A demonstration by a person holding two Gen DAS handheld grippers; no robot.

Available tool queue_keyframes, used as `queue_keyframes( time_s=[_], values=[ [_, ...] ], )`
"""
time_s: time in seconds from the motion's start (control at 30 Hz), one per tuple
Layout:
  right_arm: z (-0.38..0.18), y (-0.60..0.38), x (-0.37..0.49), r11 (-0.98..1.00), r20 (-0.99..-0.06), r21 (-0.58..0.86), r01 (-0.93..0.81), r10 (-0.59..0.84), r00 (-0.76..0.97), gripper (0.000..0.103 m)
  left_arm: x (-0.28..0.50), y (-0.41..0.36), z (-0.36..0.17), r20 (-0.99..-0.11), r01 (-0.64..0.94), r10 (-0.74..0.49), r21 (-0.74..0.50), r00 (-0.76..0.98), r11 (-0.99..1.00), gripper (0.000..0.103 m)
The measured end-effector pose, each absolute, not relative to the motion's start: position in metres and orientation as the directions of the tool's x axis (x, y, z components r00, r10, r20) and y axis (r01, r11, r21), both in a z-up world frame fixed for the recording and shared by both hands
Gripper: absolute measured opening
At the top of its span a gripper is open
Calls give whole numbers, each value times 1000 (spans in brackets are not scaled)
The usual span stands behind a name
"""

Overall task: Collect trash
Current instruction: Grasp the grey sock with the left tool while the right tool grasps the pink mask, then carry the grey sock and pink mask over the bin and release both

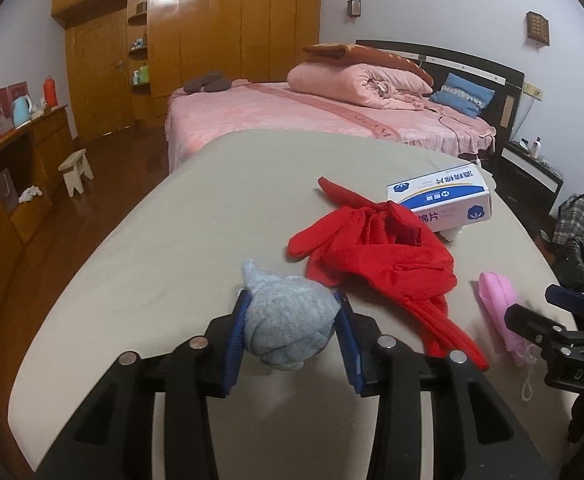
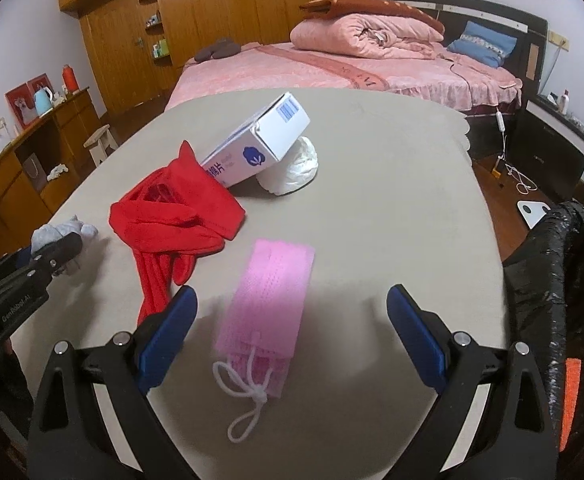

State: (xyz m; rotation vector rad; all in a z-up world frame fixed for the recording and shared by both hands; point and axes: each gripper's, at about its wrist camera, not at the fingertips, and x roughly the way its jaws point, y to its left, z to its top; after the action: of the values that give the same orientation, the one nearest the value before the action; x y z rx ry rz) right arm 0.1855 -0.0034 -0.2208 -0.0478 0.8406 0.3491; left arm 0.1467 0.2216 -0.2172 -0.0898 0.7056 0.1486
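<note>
- Bedroom setting; grey table serves as the work surface, black bin bag at its right edge, presumably to take the trash.
- Left gripper: clenched on a pale blue cloth wad, apparently lifted for binning.
- Right gripper: released, jaws straddling a pink face mask, likely the next pick.
- Red cloth: just beside the mask.
- Box: farther off, propped on a white plastic bag.
- Bed, wardrobe: beyond.

on the counter: face mask nearest, between the spread fingers of the right claw; cloth heap left of it; box behind, propped on a wad. at far left, balled sock clamped in the left claw. beyond the counter, bed.
</note>
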Motion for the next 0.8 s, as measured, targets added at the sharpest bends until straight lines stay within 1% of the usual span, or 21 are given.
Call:
queue_keyframes(
  time_s=[0.03, 0.17, 0.23, 0.27, 0.33, 0.37, 0.43, 0.47, 0.5, 0.53, 0.63, 0.8],
  values=[
    [-222, -3, 187, 941, -742, 97, -324, 285, 607, 83, 149, 221, -218, -652, -161, 105, -28, 751, 987, 41],
    [-230, 2, 190, 939, -763, 106, -328, 288, 578, 77, 150, 219, -224, -659, -148, 100, -18, 745, 989, 41],
    [-233, 3, 191, 936, -772, 107, -334, 291, 566, 67, 151, 219, -225, -663, -142, 96, -16, 742, 990, 41],
    [-234, 4, 191, 935, -774, 109, -337, 293, 562, 65, 151, 218, -226, -664, -141, 95, -16, 741, 990, 41],
    [-234, 5, 190, 931, -773, 115, -346, 303, 558, 52, 153, 218, -227, -668, -138, 92, -16, 738, 990, 41],
    [-234, 5, 190, 929, -773, 120, -351, 309, 554, 48, 153, 218, -227, -670, -137, 92, -15, 737, 990, 41],
    [-233, 6, 189, 926, -773, 128, -355, 317, 549, 35, 153, 218, -228, -671, -134, 91, -13, 736, 991, 41],
    [-233, 5, 189, 926, -775, 126, -355, 316, 547, 31, 154, 217, -228, -671, -134, 92, -11, 735, 991, 41],
    [-232, 5, 188, 924, -775, 132, -359, 322, 544, 25, 154, 217, -228, -672, -134, 92, -10, 735, 991, 41],
    [-231, 5, 187, 922, -775, 137, -363, 328, 541, 22, 153, 217, -228, -671, -134, 92, -10, 735, 991, 41],
    [-228, 5, 186, 916, -771, 149, -371, 343, 537, 19, 154, 217, -228, -672, -135, 92, -11, 735, 991, 41],
    [-215, 0, 182, 915, -751, 162, -370, 357, 555, 19, 151, 215, -222, -658, -131, 91, -12, 747, 991, 41]
  ],
)
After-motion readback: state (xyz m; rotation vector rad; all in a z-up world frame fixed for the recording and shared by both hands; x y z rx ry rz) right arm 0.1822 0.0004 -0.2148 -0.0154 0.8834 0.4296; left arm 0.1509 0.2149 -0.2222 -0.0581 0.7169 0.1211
